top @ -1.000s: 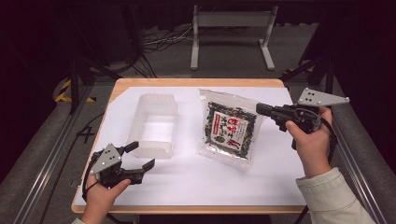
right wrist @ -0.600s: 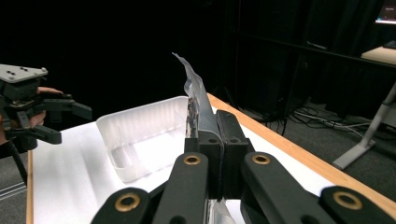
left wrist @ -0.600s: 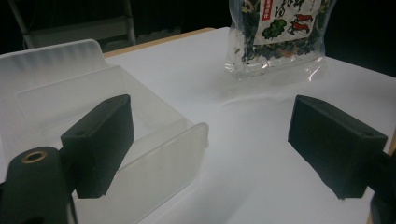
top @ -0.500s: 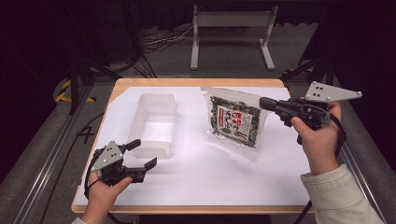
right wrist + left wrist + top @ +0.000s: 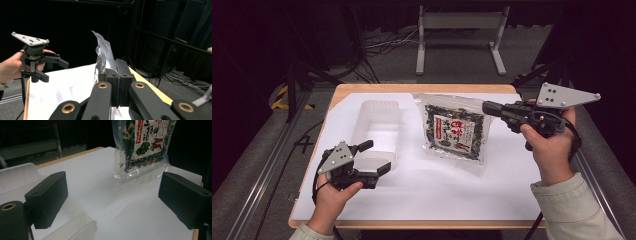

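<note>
2 grippers show from above: your right gripper [image 5: 488, 108] pinches the upper right corner of the seaweed bag [image 5: 454, 131], which tilts up off the white table sheet [image 5: 437, 185]. Your left gripper [image 5: 374, 156] hangs spread at the near end of the clear container [image 5: 377, 127], well apart from the bag.

Left gripper view: jaws, just opening, have nothing between them; the bag [image 5: 142, 147] stands ahead.

Right gripper view: shut jaws clamp the bag's edge [image 5: 103, 56]; the left gripper [image 5: 53, 68] sits beyond.
</note>
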`<state>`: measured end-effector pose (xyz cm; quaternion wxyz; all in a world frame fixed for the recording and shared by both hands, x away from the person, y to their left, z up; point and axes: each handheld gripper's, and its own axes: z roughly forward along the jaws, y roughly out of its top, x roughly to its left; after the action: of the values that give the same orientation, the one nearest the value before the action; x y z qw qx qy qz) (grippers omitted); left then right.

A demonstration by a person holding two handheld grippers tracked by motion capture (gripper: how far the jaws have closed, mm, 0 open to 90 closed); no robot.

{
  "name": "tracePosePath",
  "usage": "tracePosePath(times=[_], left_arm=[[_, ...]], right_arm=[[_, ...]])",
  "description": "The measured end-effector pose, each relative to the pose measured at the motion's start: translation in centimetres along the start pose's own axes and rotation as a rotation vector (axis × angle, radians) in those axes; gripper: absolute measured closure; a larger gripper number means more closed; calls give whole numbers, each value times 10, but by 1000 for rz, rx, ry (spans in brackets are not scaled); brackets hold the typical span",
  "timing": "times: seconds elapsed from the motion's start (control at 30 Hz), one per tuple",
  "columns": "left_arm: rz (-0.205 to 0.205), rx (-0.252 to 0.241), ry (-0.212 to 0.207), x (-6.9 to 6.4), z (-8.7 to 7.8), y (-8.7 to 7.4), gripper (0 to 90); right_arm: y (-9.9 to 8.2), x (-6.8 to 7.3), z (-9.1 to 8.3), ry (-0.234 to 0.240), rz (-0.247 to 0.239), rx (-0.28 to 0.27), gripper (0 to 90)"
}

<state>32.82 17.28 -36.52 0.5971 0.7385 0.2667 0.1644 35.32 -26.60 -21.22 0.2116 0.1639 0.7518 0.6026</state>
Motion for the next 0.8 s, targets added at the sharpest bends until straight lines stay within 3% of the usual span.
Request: tracePosePath(times=[0.23, 0.3, 0.43, 0.63, 0.8], left_arm=[[16, -9, -27, -3, 15, 10, 94], [36, -42, -59, -2, 21, 15, 82], [27, -71, -103, 0, 26, 21, 62], [65, -42, -111, -5, 38, 31, 59], [44, -50, -128, -4, 47, 38, 85]], right_arm=[[8, 6, 6, 30, -15, -13, 900], [11, 8, 8, 46, -34, -21, 900], [12, 10, 11, 71, -57, -25, 900], [13, 13, 15, 97, -64, -29, 900], [15, 15, 20, 111, -68, -28, 900]])
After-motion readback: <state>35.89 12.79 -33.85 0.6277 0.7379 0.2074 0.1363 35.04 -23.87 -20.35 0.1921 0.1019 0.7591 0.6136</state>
